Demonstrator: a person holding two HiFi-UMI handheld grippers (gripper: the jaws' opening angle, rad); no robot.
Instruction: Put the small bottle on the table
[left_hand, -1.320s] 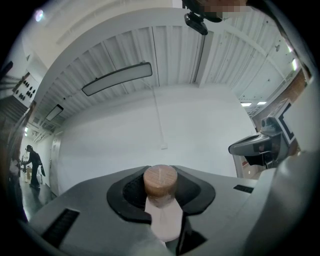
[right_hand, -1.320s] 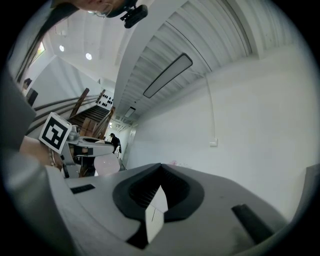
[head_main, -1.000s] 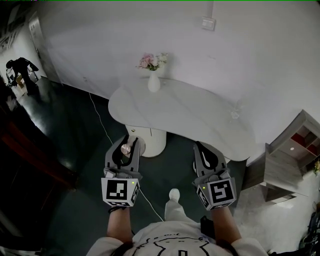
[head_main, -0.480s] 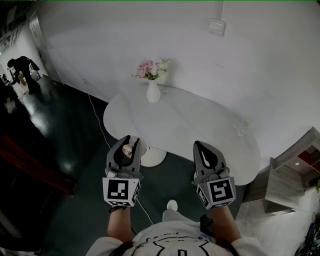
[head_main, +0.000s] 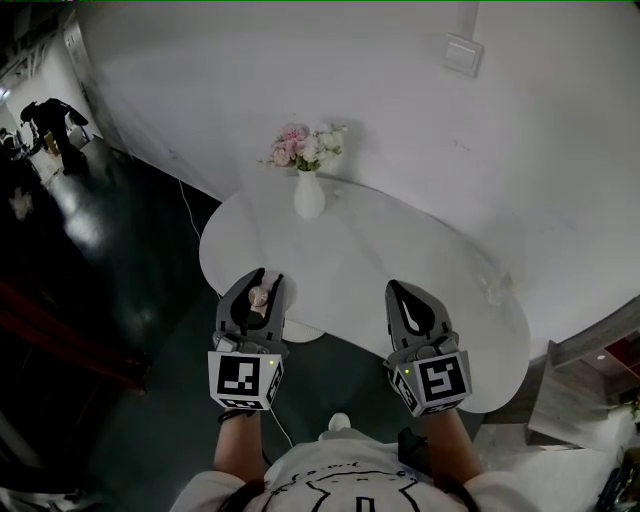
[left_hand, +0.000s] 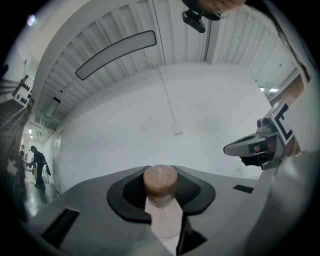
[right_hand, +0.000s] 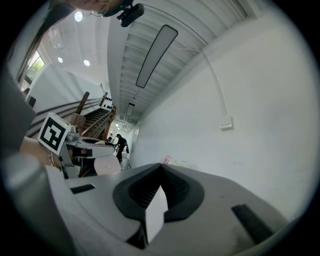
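Note:
A small pale bottle (left_hand: 161, 210) with a brown cork-like cap stands upright between the jaws of my left gripper (head_main: 257, 296), which is shut on it. In the head view its cap (head_main: 257, 296) shows between the left jaws, held over the near left edge of the white oval table (head_main: 400, 250). My right gripper (head_main: 411, 308) hovers above the table's near edge, jaws shut with nothing between them; the right gripper view shows them (right_hand: 161, 172) meeting at the tips.
A white vase of pink and white flowers (head_main: 308, 170) stands at the table's far side by the white wall. A small clear object (head_main: 492, 291) sits near the table's right edge. A cable (head_main: 195, 225) trails over the dark floor. A person (head_main: 55, 120) stands far left.
The view has advanced toward the table: both grippers now reach over its near edge, where earlier they hung over the floor. The bottle stays gripped in the left jaws.

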